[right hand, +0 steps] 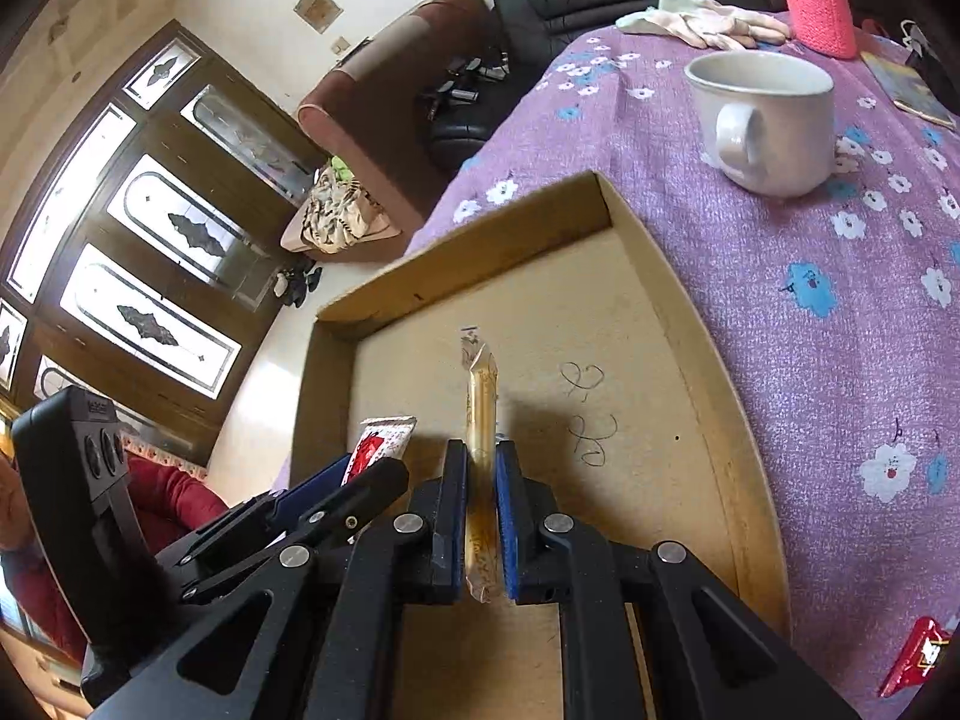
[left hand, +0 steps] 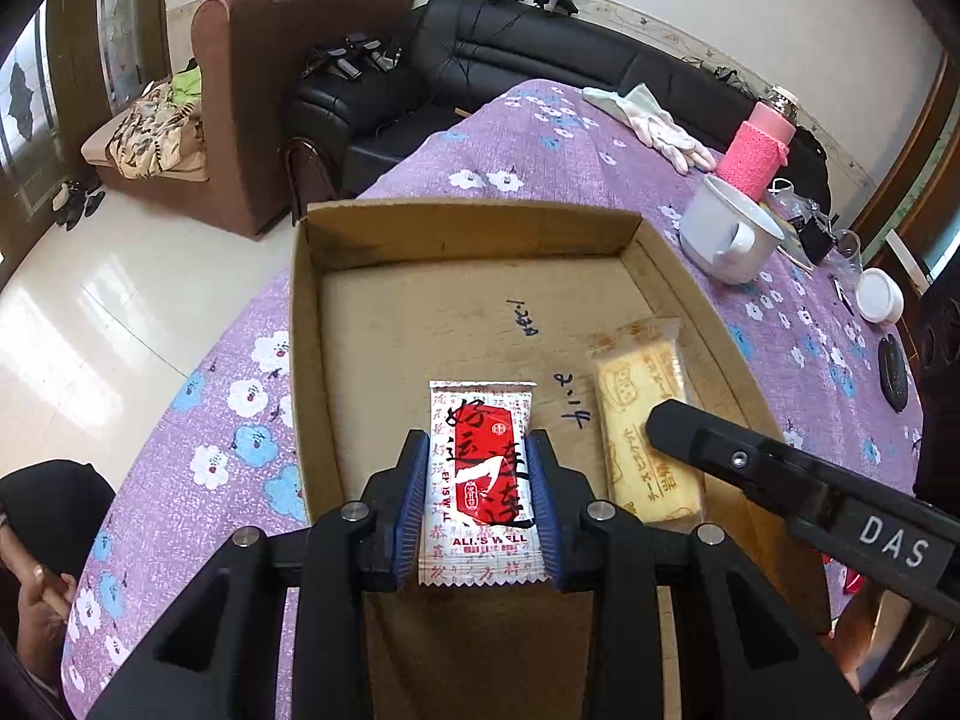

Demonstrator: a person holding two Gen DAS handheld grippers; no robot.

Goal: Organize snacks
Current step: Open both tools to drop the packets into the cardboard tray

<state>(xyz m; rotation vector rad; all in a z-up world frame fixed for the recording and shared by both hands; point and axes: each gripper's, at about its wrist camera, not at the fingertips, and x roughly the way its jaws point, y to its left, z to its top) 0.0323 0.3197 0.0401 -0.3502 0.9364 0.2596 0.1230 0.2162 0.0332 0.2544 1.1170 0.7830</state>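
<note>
A shallow cardboard box (left hand: pixel 462 219) lies on the purple flowered tablecloth. My left gripper (left hand: pixel 480 450) is shut on a red and white snack packet (left hand: pixel 480 480) and holds it flat over the box floor. My right gripper (right hand: pixel 481 456) is shut on a yellow biscuit packet (right hand: pixel 482 408), held edge-on over the box (right hand: pixel 624 216). In the left wrist view the yellow packet (left hand: pixel 645 408) shows flat beside the red one, with a right finger (left hand: pixel 720 450) over it. The red packet (right hand: pixel 378 444) and the left gripper show at the left of the right wrist view.
A white mug (left hand: pixel 729 234) stands right of the box, also in the right wrist view (right hand: pixel 768 120). Behind it are a pink knitted bottle (left hand: pixel 753 147) and white gloves (left hand: pixel 654 120). Another red packet (right hand: pixel 918 654) lies on the cloth at the near right. Sofas stand beyond the table.
</note>
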